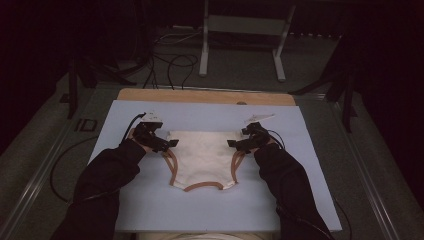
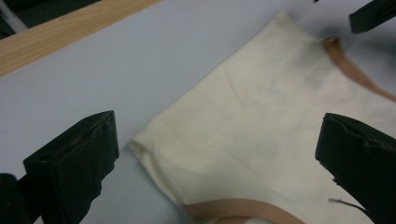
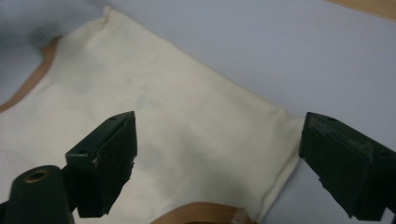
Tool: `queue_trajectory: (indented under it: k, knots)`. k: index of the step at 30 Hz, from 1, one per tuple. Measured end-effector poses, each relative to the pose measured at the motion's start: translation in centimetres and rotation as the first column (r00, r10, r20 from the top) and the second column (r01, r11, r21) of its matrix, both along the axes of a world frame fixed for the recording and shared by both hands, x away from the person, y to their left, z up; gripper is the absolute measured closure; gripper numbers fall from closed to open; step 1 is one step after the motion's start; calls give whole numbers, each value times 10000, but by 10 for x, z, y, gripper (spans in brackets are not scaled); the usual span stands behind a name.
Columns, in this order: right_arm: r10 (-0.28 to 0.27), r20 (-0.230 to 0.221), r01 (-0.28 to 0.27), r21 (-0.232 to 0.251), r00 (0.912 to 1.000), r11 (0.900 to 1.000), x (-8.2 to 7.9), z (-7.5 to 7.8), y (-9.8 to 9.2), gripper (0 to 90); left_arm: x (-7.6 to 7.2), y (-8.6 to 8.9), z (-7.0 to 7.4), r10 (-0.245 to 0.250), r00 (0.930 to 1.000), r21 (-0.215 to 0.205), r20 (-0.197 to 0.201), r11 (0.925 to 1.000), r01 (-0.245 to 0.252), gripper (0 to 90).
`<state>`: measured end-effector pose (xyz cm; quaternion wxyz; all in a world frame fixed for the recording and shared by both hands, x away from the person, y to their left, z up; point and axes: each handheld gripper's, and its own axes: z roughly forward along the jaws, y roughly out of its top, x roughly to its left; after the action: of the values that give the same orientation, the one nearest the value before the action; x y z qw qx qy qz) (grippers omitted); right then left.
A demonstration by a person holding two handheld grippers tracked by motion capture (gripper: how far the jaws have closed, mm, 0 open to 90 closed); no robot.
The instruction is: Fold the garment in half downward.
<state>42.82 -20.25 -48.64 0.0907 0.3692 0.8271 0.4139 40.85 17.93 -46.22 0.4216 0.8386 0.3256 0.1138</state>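
I'm at the release after a fold: the cream garment (image 1: pixel 202 159) lies folded flat mid-mat (image 1: pixel 150 210). My left gripper (image 1: pixel 172 144) and right gripper (image 1: pixel 231 143) both gape wide, holding nothing, at its 2 far corners. Next I'd regrip its edges to fold again.
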Motion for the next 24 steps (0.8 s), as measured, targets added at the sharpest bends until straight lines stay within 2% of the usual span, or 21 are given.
queue_trajectory:
  k: [1, 3, 6, 7, 10, 13, 19, 24]
  knots:
    - [71, -22, -70, 81, 10000, 9999, -2, 1, 0, 110, -3, 1, 1, -133, 9999, -138, -2, 9998, 133, 4]
    - [151, 80, -151, 77, 9999, 9999, -6, 2, 1, 104, -9, 1, 2, -227, 9997, -141, 111, 9996, 229, 4]
    - [393, 204, -392, -38, 9990, 9992, -14, 5, 3, 101, -19, 0, 1, -578, 9982, -225, 165, 9981, 582, 4]
    - [421, 256, -422, 53, 9988, 9991, -16, 6, 3, 96, -23, -1, 1, -720, 9972, -263, 192, 9970, 725, 4]
    - [470, 373, -474, 119, 9982, 9988, -22, 9, 5, 96, -33, -4, 2, -1169, 9924, -347, 395, 9924, 1183, 5]
    - [558, 476, -564, 116, 9973, 9983, -26, 12, 7, 96, -42, -6, 3, -1558, 9860, -235, 586, 9873, 1574, 5]
    - [610, 578, -626, 256, 9965, 9977, -30, 15, 9, 96, -58, -5, 4, -1696, 9824, -316, 784, 9845, 1725, 4]
    - [665, 527, -679, 264, 9964, 9973, -31, 14, 11, 96, -63, -4, 0, -1641, 9847, -171, 593, 9861, 1653, 4]
